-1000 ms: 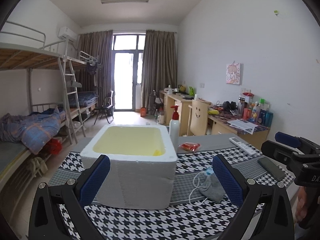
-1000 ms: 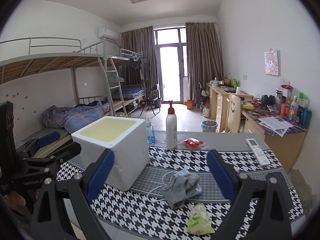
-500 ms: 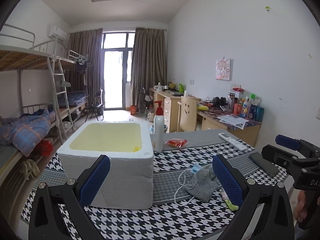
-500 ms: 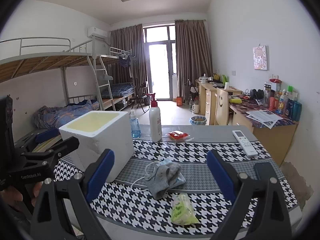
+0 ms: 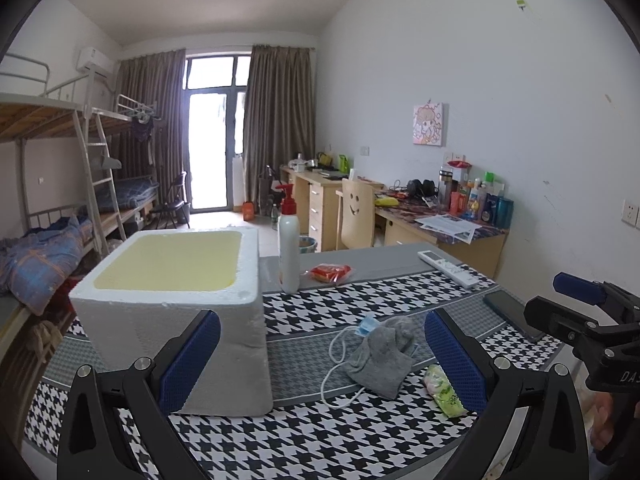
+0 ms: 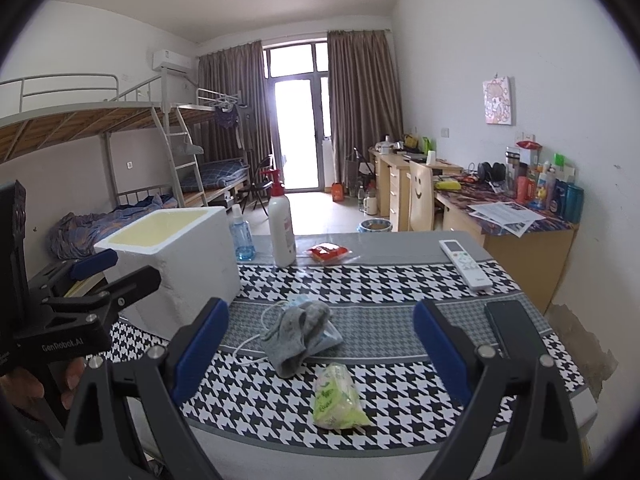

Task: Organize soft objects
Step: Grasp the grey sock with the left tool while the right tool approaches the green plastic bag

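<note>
Nearby, foam box (image 5: pixel 172 304), bottle (image 5: pixel 289 256), remote (image 6: pixel 465 264), phone (image 6: pixel 514 328)

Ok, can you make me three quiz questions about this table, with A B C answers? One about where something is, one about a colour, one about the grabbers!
1. Where is the gray sock?
A. in the foam box
B. on the tablecloth, over a face mask
C. on the chair

2. What colour is the pump on the white bottle?
A. red
B. green
C. yellow

3. How are the left gripper and right gripper?
A. both open, empty
B. both shut
C. one holding the sock

Answers: B, it lies beside the foam box; A, the pump is red; A, wide gaps, nothing between the fingers.
</note>
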{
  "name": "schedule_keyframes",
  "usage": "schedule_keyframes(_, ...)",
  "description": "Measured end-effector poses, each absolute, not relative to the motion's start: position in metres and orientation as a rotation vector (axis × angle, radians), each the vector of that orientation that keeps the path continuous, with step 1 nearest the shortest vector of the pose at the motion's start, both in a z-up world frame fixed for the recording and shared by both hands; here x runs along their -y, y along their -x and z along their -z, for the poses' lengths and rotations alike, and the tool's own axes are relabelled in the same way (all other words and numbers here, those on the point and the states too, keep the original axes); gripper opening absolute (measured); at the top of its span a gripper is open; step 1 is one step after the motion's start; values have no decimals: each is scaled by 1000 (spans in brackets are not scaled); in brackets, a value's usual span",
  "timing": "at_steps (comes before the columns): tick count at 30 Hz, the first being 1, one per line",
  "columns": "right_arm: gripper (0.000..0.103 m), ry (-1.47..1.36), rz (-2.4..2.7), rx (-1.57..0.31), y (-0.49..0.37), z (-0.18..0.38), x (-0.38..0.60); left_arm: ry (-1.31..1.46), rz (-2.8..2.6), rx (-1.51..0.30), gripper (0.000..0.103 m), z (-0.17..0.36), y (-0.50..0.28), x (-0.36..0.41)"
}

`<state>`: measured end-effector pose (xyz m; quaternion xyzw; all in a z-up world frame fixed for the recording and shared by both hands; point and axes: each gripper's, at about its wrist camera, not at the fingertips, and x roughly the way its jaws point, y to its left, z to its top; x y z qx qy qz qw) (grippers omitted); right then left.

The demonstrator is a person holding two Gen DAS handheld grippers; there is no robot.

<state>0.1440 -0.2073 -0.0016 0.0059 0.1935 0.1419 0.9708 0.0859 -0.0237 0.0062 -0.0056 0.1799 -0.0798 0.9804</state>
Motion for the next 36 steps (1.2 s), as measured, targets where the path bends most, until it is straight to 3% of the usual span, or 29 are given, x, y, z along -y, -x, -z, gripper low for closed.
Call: schedule_keyframes(36, 96, -5, -229, -551, -167, 52, 232, -9, 192, -500, 102, 35, -141, 58)
